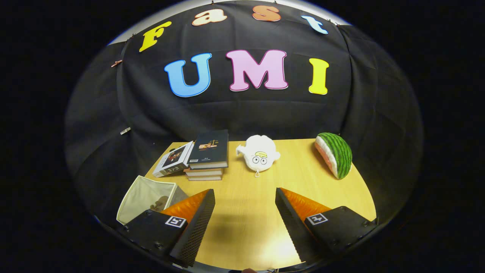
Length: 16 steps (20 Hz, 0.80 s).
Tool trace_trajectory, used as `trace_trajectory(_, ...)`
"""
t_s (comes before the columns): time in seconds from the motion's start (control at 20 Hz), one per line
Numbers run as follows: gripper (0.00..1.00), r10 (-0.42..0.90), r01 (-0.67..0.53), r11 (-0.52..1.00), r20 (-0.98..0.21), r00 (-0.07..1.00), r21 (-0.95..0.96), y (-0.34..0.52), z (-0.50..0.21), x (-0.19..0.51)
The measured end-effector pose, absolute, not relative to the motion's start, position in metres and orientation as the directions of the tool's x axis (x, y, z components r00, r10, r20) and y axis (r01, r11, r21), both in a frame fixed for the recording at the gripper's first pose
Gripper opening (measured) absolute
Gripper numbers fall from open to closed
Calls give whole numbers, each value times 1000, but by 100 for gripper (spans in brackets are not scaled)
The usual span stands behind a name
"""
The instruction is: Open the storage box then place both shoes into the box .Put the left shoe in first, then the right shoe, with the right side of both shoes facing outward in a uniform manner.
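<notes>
The gripper (245,223) hangs above the wooden surface (246,182) with its two fingers spread wide apart and nothing between them but bare wood. It holds nothing.

The storage box (146,195), a pale fabric bin, sits at the near left corner of the surface, just beside and partly behind the left finger. Its top looks open toward the camera, and something small and dark lies inside, too unclear to name. No lid can be made out, so whether the opening step is done cannot be told for certain. The shoes cannot be placed from this view.

What the coming move turns on is that the box lies off to the left of the gripper rather than ahead of it. The fingers point straight across the surface toward a white plush toy (258,153), well beyond them. Reaching the box would likely call for a turn to the left and a short pull back.

Beyond the box, a stack of books (208,155) stands with another book (173,159) leaning against its left side. A watermelon slice toy (335,154) rests near the far right edge, well apart from the rest.
</notes>
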<state>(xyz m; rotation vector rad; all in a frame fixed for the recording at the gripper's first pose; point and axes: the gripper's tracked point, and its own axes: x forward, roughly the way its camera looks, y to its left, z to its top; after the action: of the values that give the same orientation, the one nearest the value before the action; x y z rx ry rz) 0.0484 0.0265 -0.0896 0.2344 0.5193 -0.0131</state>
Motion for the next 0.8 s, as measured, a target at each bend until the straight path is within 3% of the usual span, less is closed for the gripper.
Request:
trace_trajectory(0.25,99,-7,101,977,-450,893,186,-35,-85,42)
trace_trajectory(0.8,98,-99,119,989,-218,971,82,-124,-33,23)
